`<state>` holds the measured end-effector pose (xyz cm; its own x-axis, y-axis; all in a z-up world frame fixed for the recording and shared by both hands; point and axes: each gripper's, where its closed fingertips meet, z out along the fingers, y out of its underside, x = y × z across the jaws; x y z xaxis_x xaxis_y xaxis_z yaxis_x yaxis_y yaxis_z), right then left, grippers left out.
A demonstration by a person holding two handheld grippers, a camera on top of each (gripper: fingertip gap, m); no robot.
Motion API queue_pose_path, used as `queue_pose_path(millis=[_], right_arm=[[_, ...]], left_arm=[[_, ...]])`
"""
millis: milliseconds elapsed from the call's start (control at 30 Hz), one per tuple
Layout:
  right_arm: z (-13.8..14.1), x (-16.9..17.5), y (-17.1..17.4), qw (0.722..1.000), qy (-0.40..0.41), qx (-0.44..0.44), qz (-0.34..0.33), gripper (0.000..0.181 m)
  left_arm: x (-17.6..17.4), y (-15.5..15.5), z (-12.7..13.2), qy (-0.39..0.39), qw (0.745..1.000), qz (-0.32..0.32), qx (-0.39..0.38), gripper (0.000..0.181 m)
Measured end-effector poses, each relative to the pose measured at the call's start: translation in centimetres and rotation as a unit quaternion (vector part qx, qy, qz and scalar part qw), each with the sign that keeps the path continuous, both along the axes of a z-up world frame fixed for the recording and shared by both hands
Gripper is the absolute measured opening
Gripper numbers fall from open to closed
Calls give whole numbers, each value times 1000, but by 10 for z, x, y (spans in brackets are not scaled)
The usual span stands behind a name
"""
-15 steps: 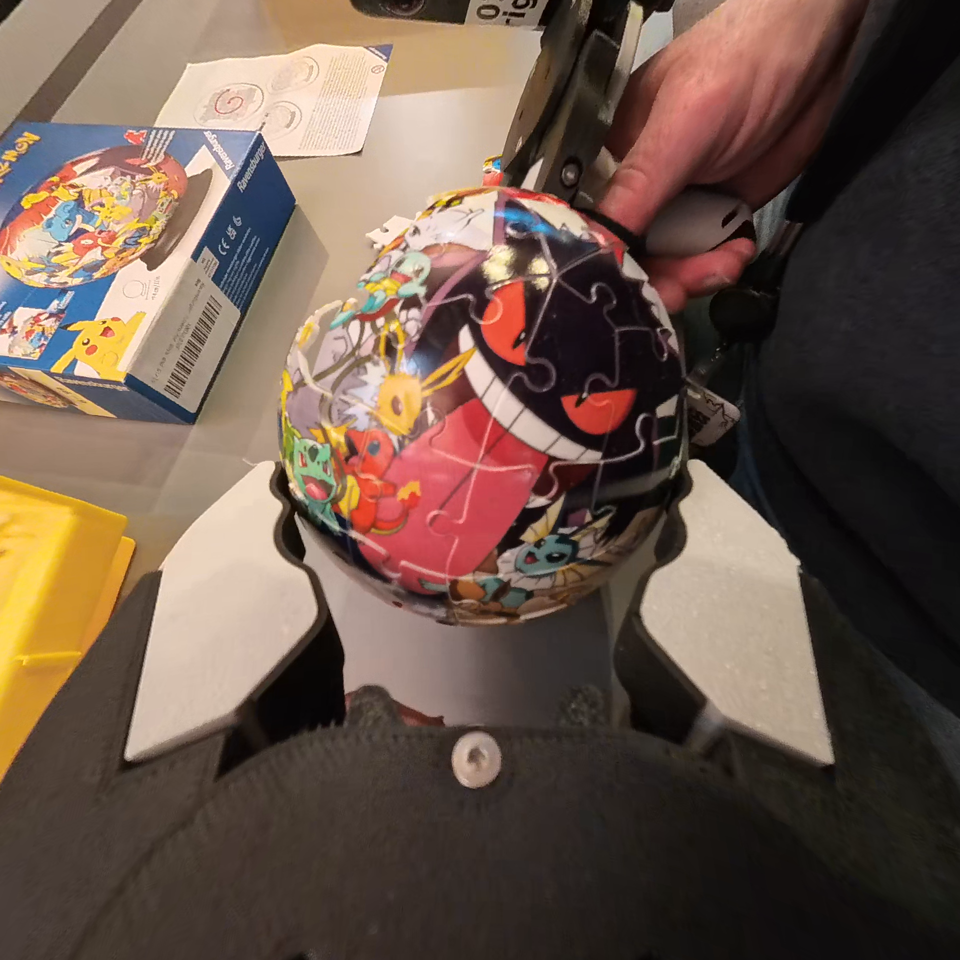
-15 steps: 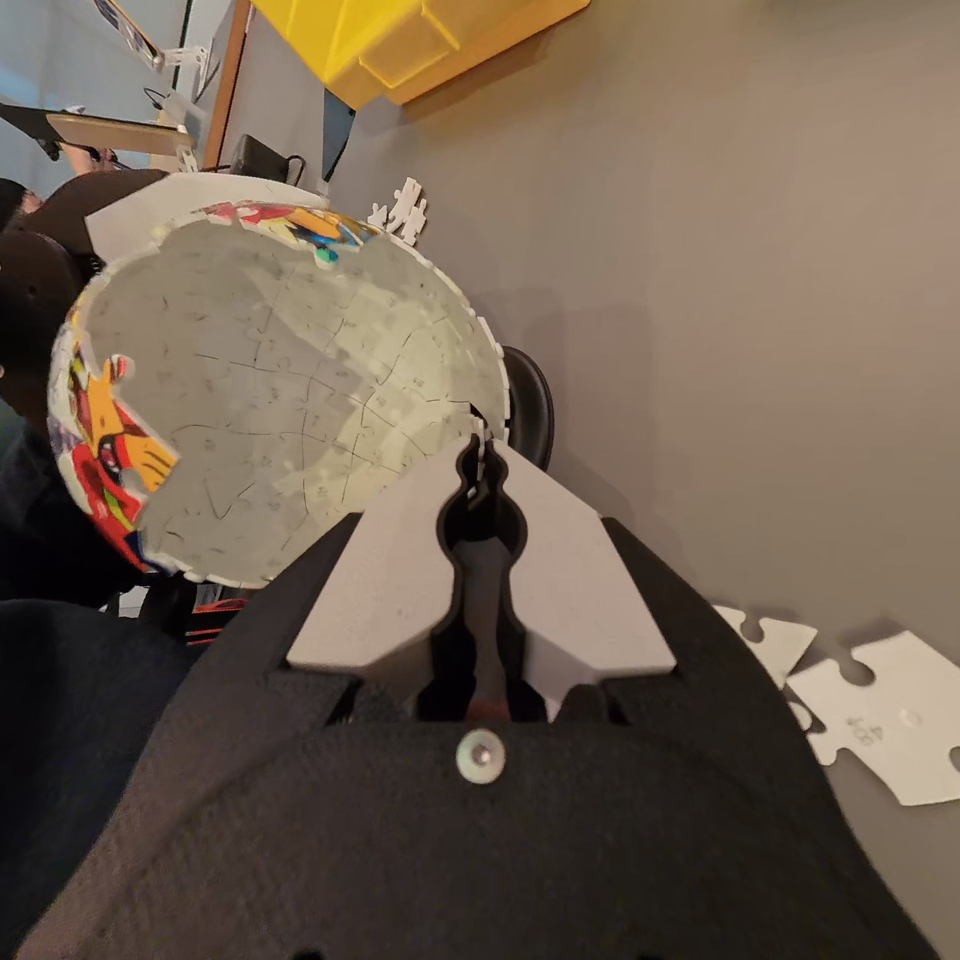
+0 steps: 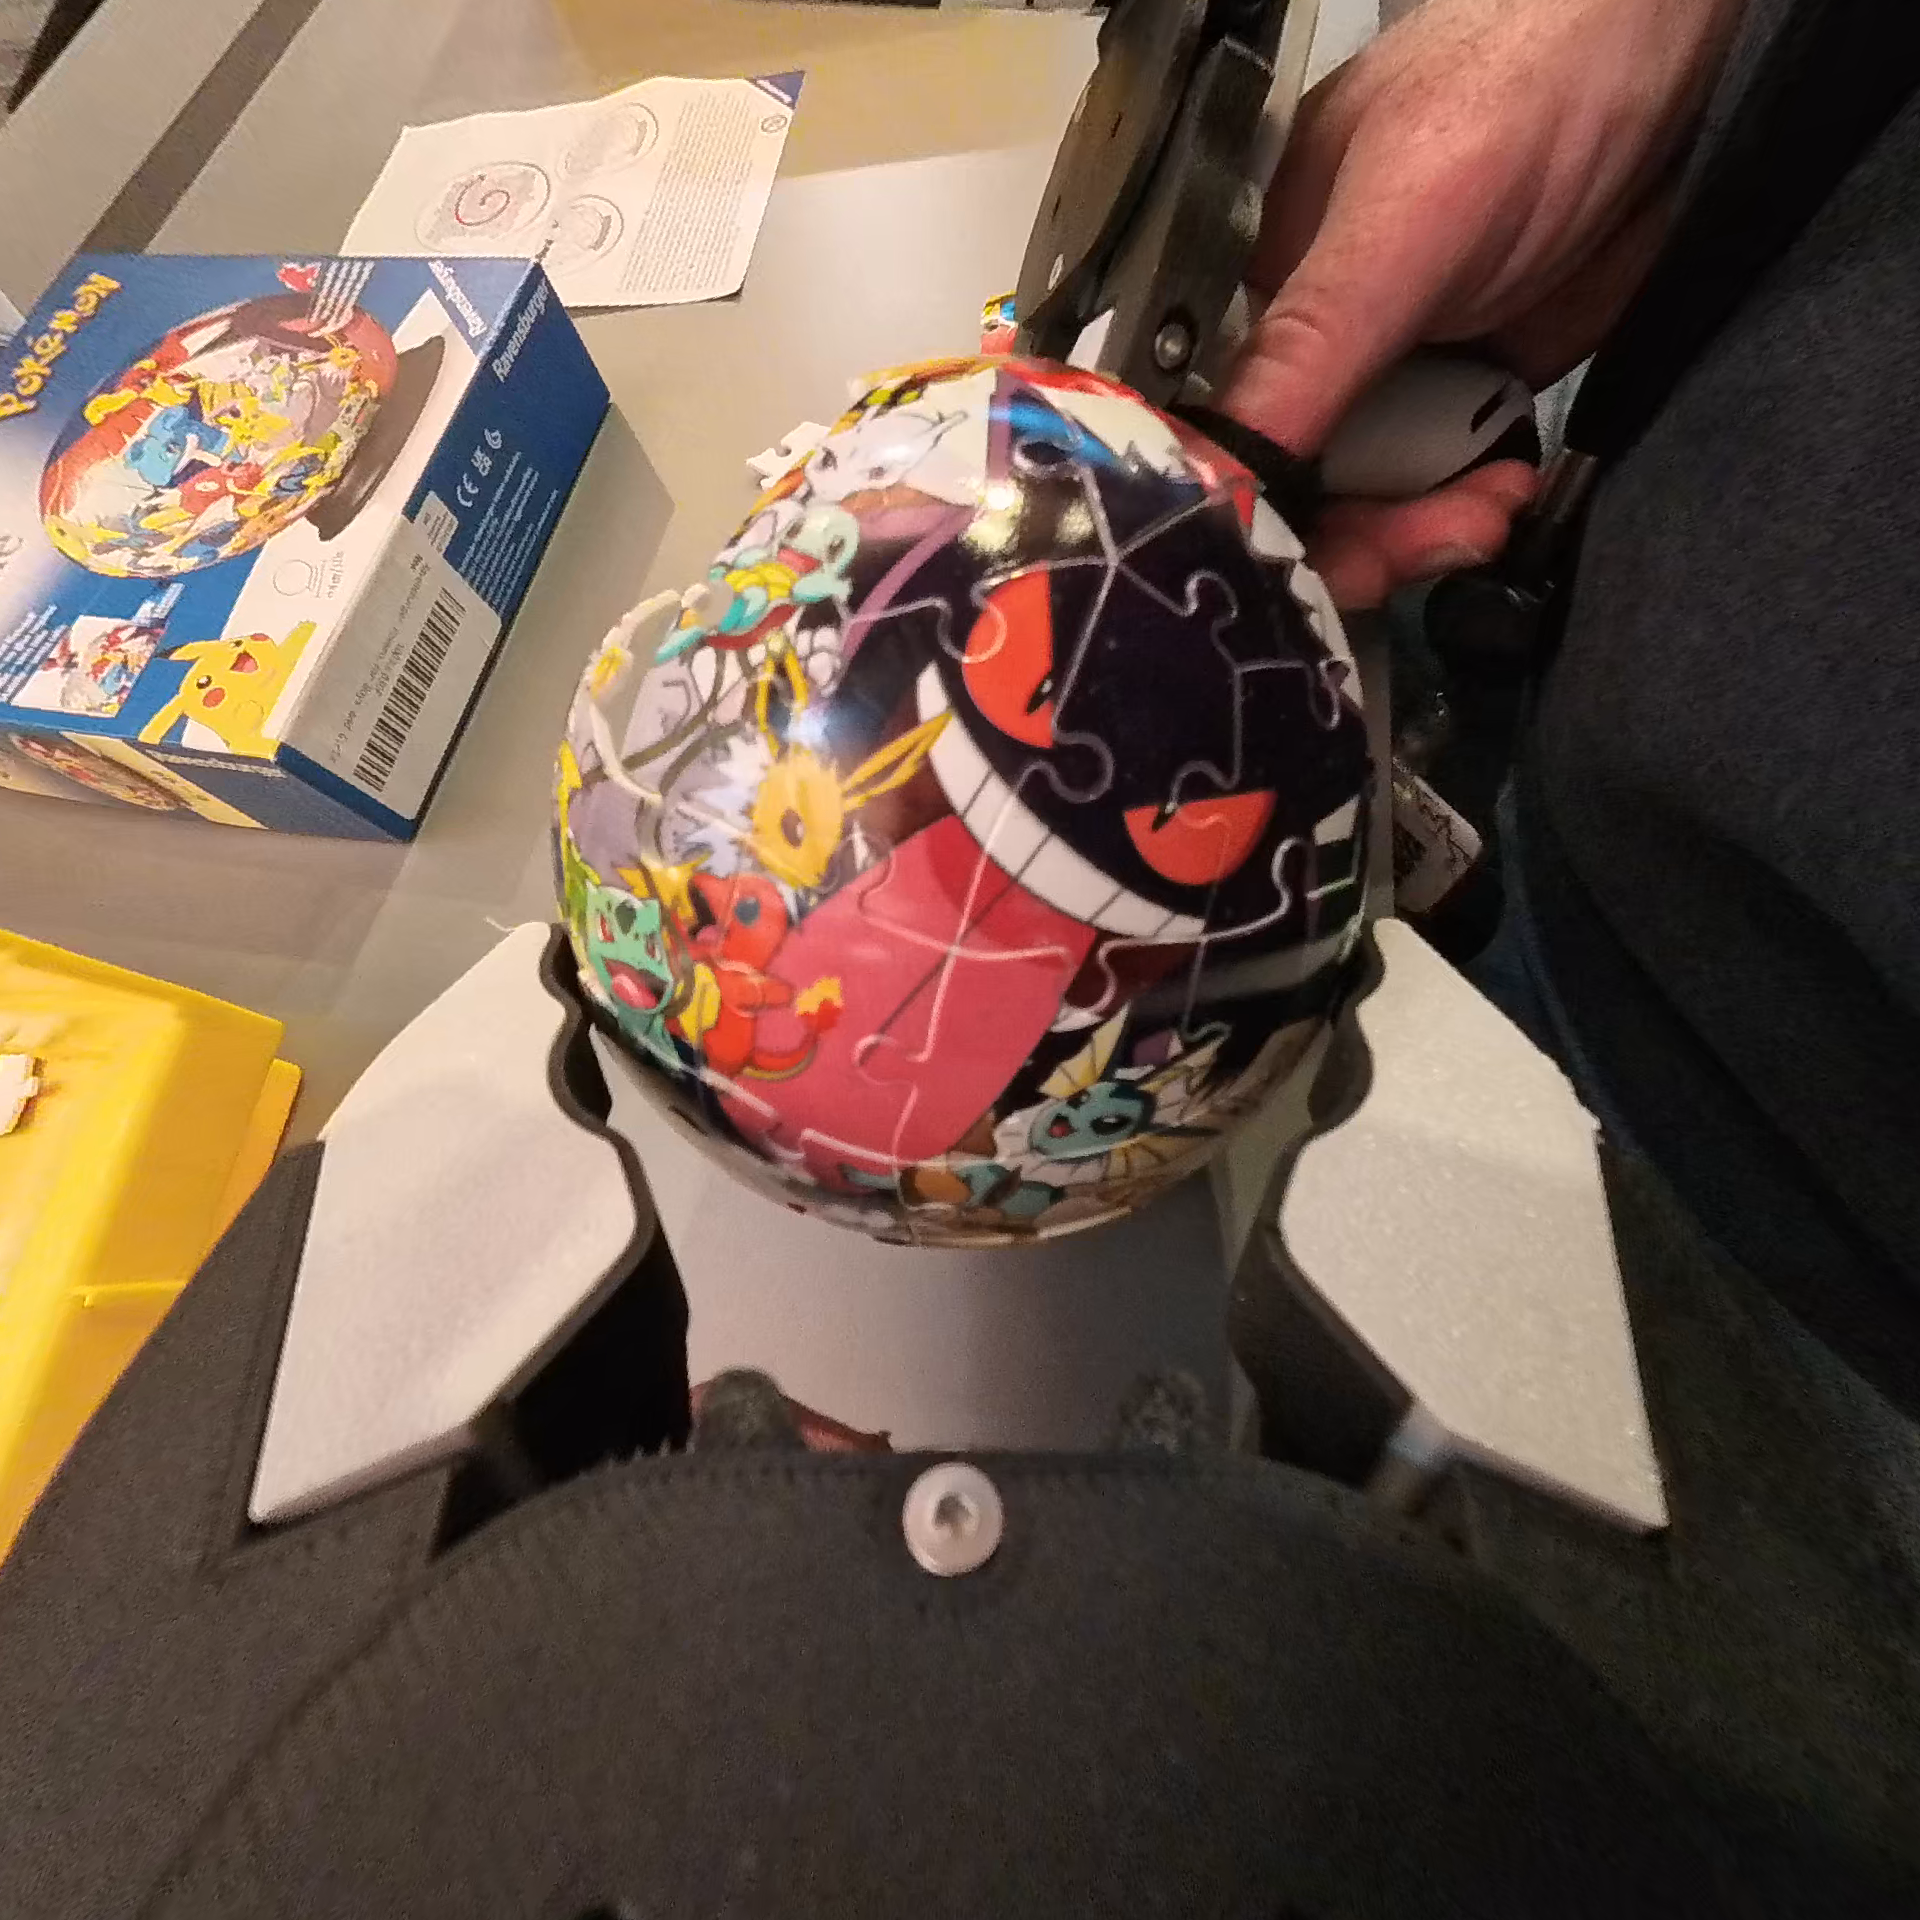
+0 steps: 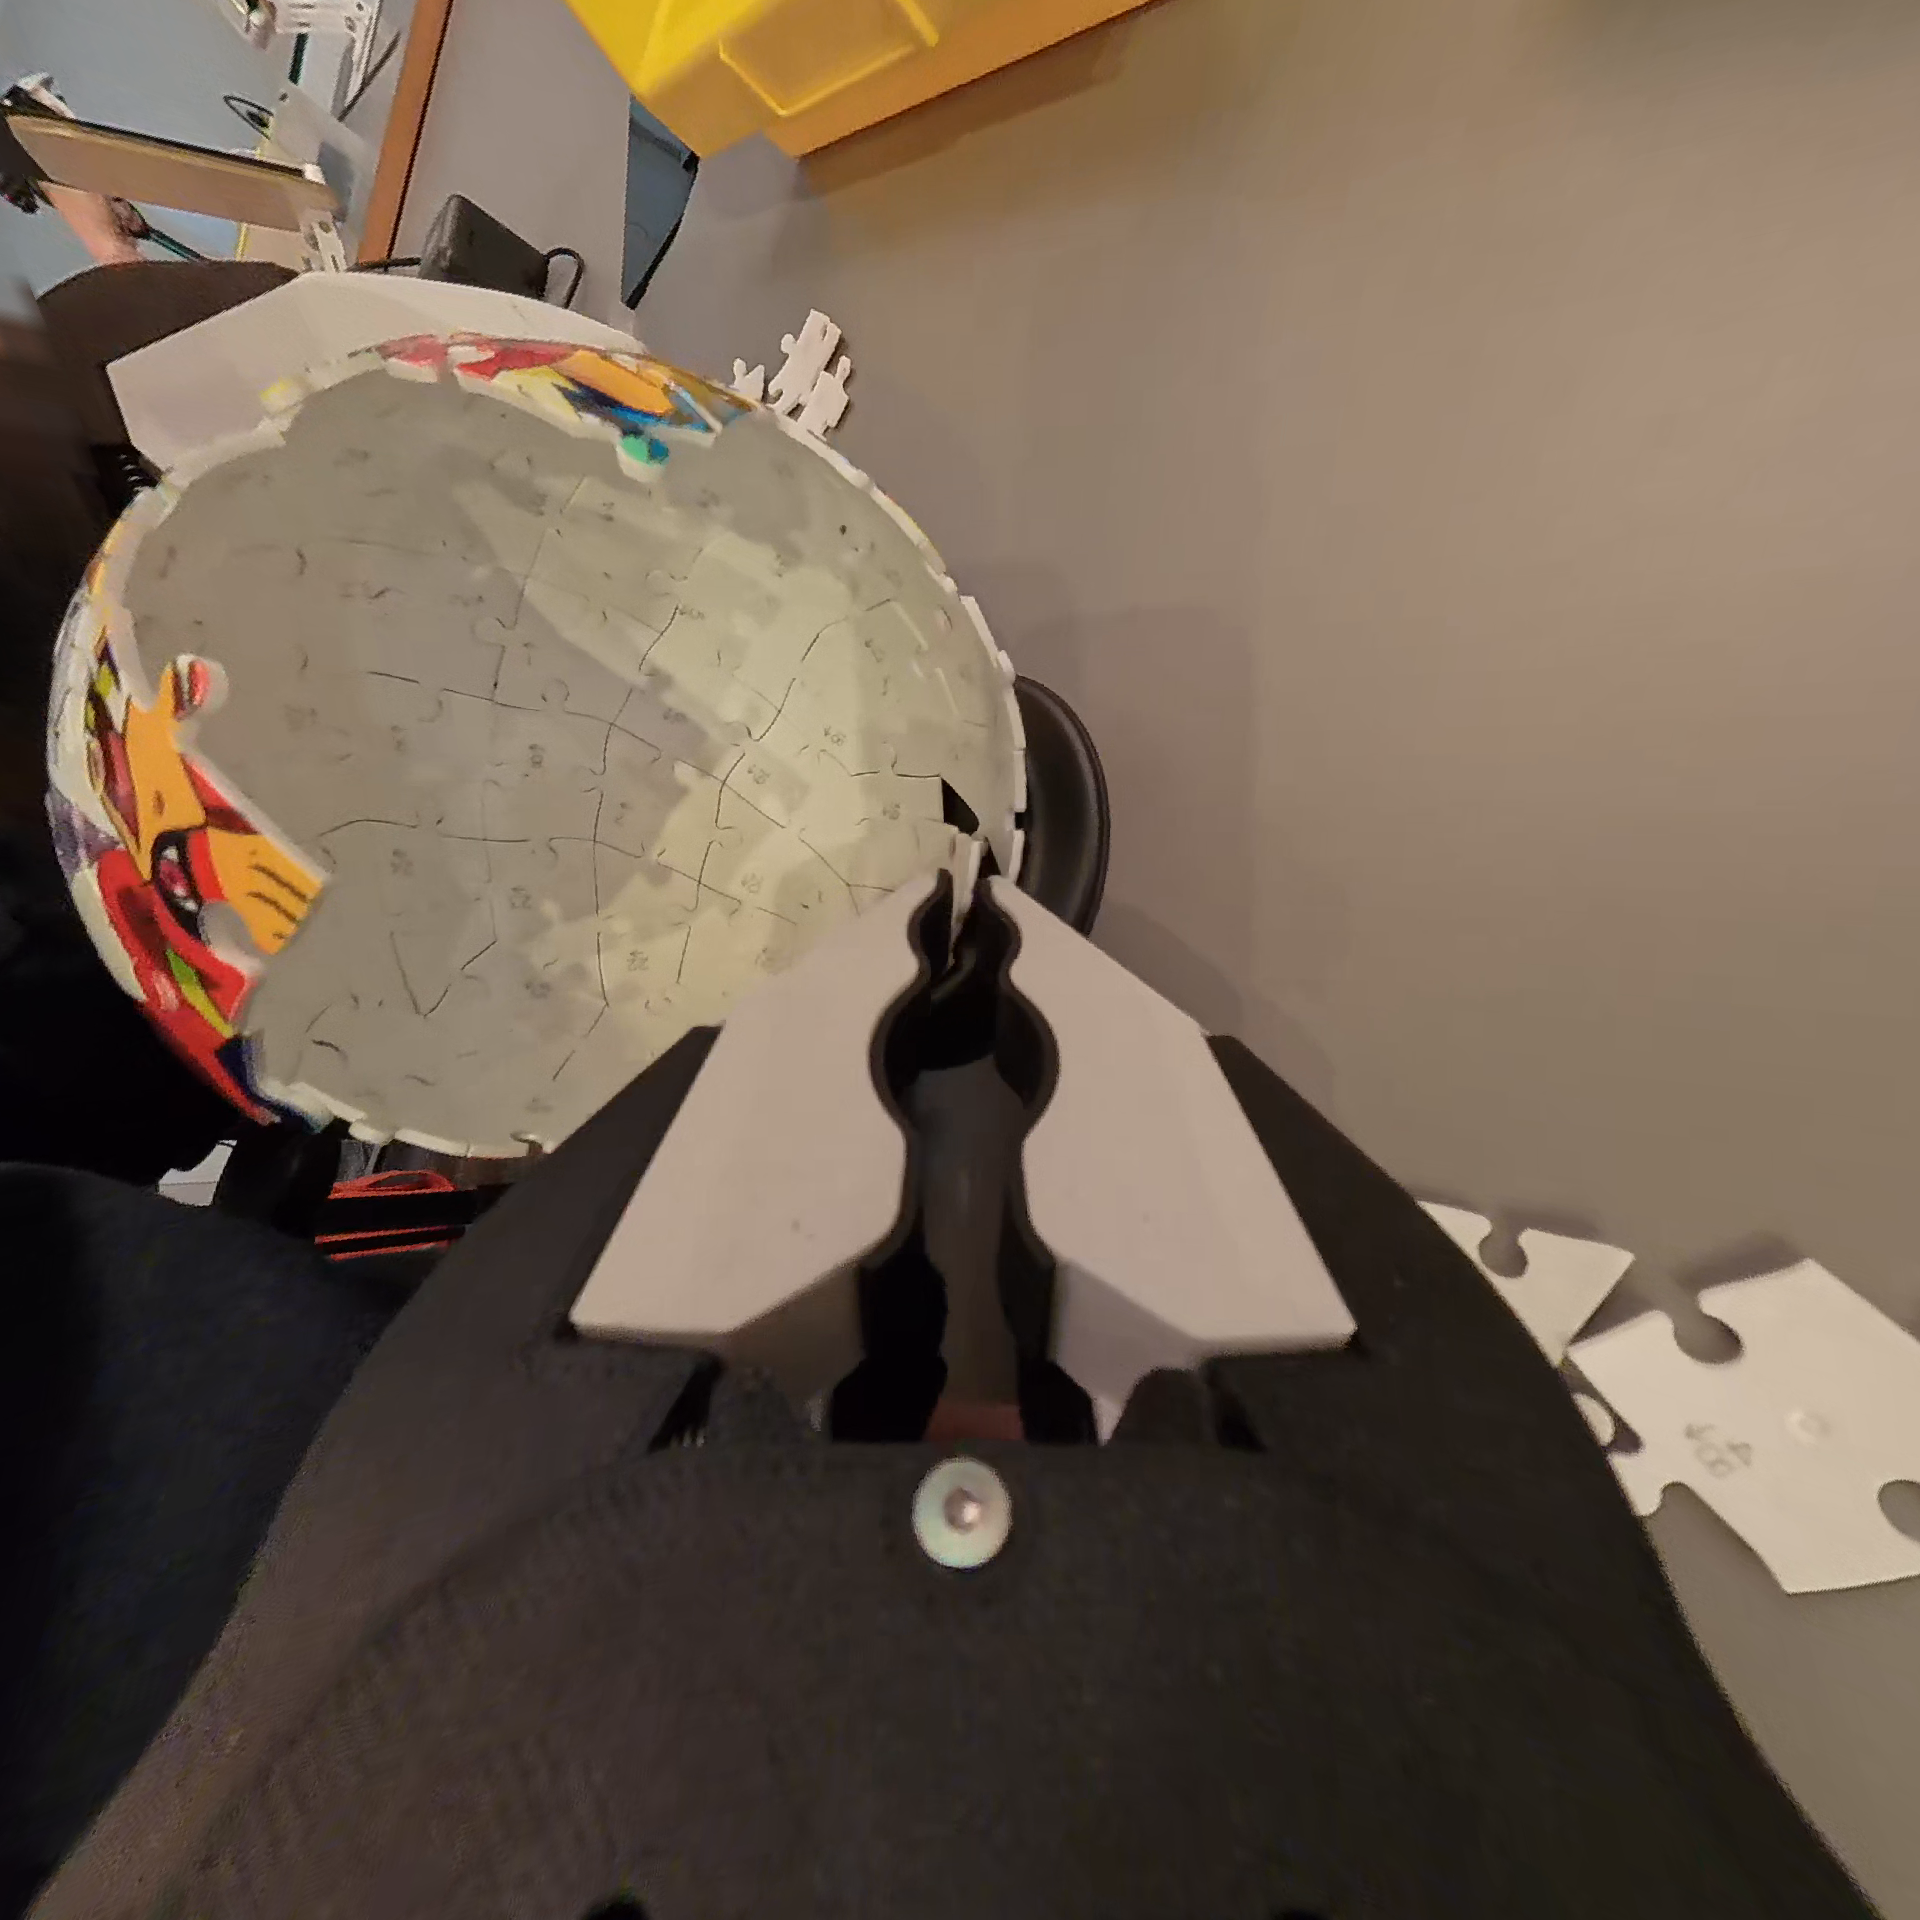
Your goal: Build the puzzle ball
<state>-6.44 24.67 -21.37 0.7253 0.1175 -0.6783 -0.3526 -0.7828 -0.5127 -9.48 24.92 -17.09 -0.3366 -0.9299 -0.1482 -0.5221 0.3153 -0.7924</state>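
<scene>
The puzzle ball, a glossy hollow sphere of curved interlocking plastic pieces printed with bright cartoon creatures, sits cradled between the wide-spread fingers of the left gripper. Those fingers are matte pale-grey wedges with black rubbery inner edges, and each edge presses against the ball's lower flank, so the claw clamps the sphere from both sides above the smooth grey table.

In the right wrist view the ball's unfinished side faces the camera: a jagged-rimmed opening shows the dull, pale grey-green inside, its seams drawn as thin dark lines. The right gripper has its fingers pressed nearly together, pinching a thin white puzzle piece at the ball's near right rim. A hand grips that tool's handle at the far right of the left wrist view.

Behind the ball's right edge stands a black rounded stand. Near right on the table lie two flat white loose pieces, face down, with knobs and sockets. A small white cluster of pieces lies farther off. Far left are a blue cardboard puzzle box, a folded paper instruction sheet, and a yellow plastic bin at the near left.
</scene>
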Motion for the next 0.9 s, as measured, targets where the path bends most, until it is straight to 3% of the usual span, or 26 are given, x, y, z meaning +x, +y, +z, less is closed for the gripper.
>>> queue_pose_path(millis=[167, 433, 900], right_arm=[[-1, -2, -2, 1000, 18, -9, 2, 1], [1, 13, 3, 998, 31, -2, -58, 0], [-1, 2, -1, 998, 18, -7, -54, 9]], left_arm=[[-1, 0, -1, 2, 1000, 2, 4, 132], [-1, 1, -2, 2, 1000, 11, 6, 131], [-1, 0, -2, -2, 1000, 15, 9, 131]])
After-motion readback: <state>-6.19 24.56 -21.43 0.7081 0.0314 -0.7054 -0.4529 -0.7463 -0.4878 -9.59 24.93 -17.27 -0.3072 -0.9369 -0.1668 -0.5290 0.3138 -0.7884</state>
